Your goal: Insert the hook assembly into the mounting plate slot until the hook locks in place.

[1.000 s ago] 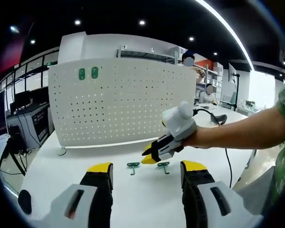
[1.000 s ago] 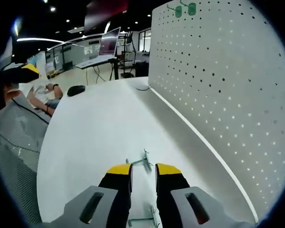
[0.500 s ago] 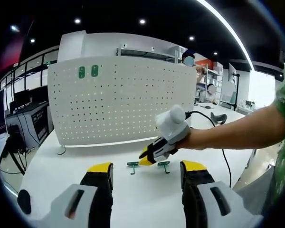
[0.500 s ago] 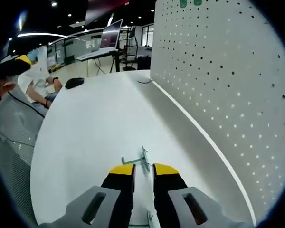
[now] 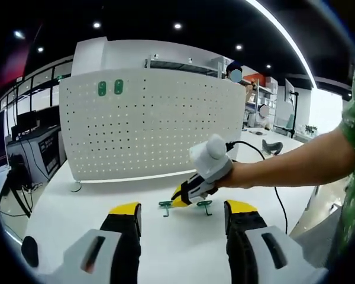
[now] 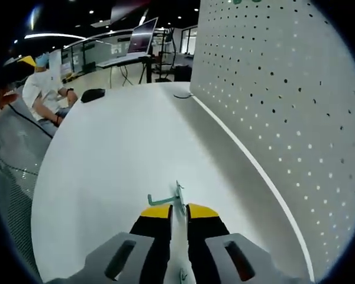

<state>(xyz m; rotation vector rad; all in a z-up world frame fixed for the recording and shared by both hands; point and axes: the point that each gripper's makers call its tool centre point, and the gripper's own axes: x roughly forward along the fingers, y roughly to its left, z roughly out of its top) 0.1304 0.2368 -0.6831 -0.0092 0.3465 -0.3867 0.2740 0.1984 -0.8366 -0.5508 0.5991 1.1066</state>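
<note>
One green hook (image 6: 167,197) lies just beyond the right gripper (image 6: 173,212).

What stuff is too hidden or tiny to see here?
- Near small green metal hook, right gripper view: behind the yellow-tipped right gripper, with the bottom edge cutting it off.
- Two green tags on the white pegboard: too small to tell their shape.
- Right gripper's grip: unclear, jaws nearly shut.
</note>
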